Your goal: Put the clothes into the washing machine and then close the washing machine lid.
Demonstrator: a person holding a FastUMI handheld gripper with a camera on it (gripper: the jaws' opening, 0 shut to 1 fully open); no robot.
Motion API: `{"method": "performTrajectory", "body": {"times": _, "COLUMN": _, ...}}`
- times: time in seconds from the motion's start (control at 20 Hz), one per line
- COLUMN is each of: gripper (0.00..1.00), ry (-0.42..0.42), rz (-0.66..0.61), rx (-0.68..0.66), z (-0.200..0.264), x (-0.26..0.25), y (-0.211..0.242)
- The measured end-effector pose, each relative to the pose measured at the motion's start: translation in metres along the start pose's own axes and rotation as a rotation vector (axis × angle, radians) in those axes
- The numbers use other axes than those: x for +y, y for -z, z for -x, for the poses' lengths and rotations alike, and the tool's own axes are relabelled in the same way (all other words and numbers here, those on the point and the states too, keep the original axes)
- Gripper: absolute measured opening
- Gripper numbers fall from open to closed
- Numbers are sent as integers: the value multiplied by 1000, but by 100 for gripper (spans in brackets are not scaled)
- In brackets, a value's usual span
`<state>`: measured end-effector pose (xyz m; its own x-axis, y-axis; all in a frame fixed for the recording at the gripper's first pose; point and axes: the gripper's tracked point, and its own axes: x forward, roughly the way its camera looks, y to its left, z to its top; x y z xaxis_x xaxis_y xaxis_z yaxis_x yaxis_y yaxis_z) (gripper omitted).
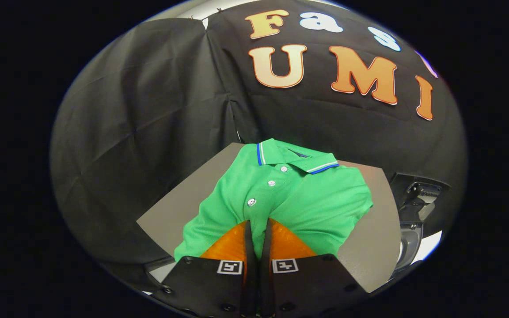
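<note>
Green polo shirt is seen lying on the grey desk, collar pointed toward the black cloth wall, buttons up. Hand-held gripper is clenched on the shirt's lower hem, a fold of fabric pinched between both fingers. A dark machine part is seen beside the desk's right edge.

Worktop: a flat grey surface lying in front of the cloth wall.
Wall: black cloth hanging in soft folds behind and beside the worktop, two panels meeting at a seam.
Light: showing as a pale strip above the wall.
</note>
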<state>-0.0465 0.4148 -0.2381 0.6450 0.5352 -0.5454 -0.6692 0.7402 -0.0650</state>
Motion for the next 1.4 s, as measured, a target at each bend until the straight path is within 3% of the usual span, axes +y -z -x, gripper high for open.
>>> {"method": "performTrajectory", "body": {"times": 0.25, "gripper": 11, "ry": 0, "rz": -50, "rx": -37, "z": 14, "x": -18, "y": -21}}
{"method": "performTrajectory", "body": {"times": 0.75, "gripper": 11, "ry": 92, "rz": -105, "rx": -158, "z": 61, "x": -91, "y": -73}}
{"method": "performTrajectory", "body": {"times": 1.4, "gripper": 11, "ry": 182, "rz": -207, "rx": -269, "z": 120, "x": -212, "y": -92}}
